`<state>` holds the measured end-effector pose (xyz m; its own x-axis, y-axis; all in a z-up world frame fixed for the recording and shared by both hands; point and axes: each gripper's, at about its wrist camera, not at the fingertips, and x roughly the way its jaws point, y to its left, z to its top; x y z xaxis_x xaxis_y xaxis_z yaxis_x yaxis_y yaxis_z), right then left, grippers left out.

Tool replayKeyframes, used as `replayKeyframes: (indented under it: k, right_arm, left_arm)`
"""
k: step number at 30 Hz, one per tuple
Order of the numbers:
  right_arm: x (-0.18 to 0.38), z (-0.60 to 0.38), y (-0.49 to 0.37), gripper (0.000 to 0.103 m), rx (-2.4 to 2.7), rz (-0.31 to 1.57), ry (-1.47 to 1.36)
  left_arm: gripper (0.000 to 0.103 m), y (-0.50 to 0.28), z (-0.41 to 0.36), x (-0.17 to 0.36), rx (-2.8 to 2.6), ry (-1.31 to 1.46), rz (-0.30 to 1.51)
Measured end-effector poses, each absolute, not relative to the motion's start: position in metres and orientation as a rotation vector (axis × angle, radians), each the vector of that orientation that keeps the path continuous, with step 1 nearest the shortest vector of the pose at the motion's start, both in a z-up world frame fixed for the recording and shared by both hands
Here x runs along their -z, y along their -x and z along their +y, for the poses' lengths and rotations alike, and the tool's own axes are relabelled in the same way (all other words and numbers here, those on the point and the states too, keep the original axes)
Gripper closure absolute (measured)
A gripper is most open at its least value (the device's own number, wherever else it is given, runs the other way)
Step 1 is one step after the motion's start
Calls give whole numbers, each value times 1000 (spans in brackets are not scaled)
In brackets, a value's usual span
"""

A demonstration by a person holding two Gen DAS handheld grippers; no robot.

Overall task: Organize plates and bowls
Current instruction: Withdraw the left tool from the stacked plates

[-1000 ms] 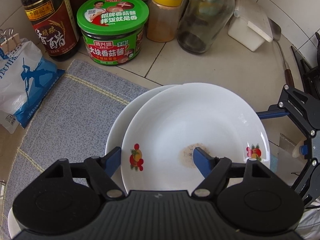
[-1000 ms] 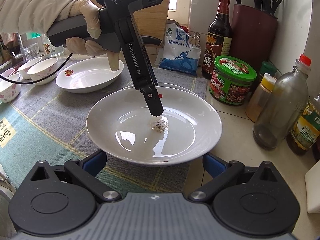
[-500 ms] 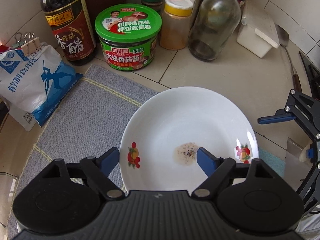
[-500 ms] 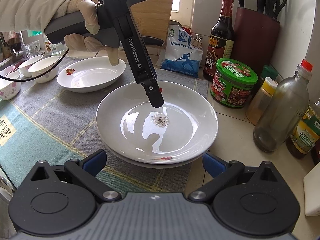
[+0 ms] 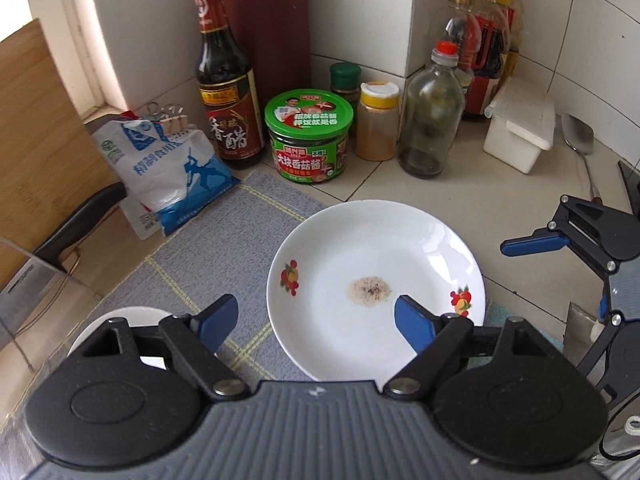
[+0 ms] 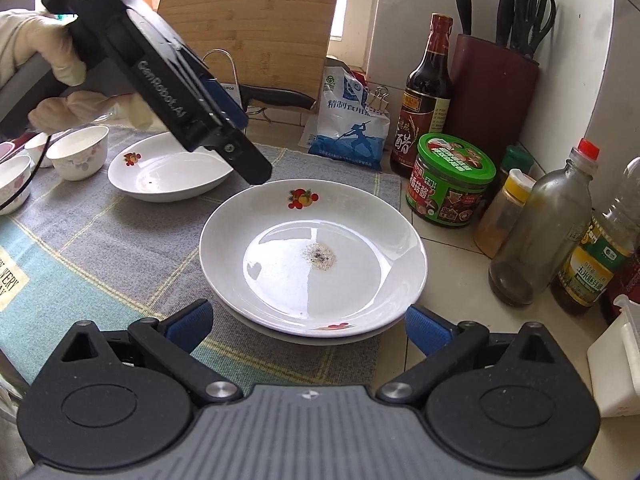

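A white plate with fruit prints and a speck of residue (image 5: 372,268) lies stacked on a second white plate (image 6: 320,334) at the edge of the grey cloth (image 5: 224,248). My left gripper (image 5: 316,322) is open and empty, raised above the stack's near rim. My right gripper (image 6: 308,324) is open and empty, just in front of the stack. A third white plate (image 6: 168,172) lies further left on the cloth, and small white bowls (image 6: 80,152) stand beyond it. The left gripper shows in the right wrist view (image 6: 240,160) above the plates.
At the wall stand a vinegar bottle (image 5: 228,92), a green-lidded jar (image 5: 310,136), a spice shaker (image 5: 378,120), a glass bottle (image 5: 430,116), oil bottles (image 6: 596,264), a knife block (image 6: 492,92), a salt bag (image 5: 172,164), a white box (image 5: 520,128) and a cutting board (image 6: 248,28).
The left gripper has let go of the top plate, which now rests squarely on the lower plate. The left gripper has lifted up and back. The right gripper barely moved.
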<state>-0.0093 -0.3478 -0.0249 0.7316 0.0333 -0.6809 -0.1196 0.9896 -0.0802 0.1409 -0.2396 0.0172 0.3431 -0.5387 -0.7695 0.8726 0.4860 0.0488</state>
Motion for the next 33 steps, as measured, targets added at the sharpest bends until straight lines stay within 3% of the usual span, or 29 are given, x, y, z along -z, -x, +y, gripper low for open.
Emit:
replayKeyframes:
  k: [12, 33]
  right_arm:
    - [30, -310, 8, 0, -190, 768, 153]
    - [15, -231, -31, 0, -75, 830, 156]
  left_arm:
    - [16, -89, -147, 15, 631, -397, 762]
    - [16, -136, -75, 80, 570, -324, 785]
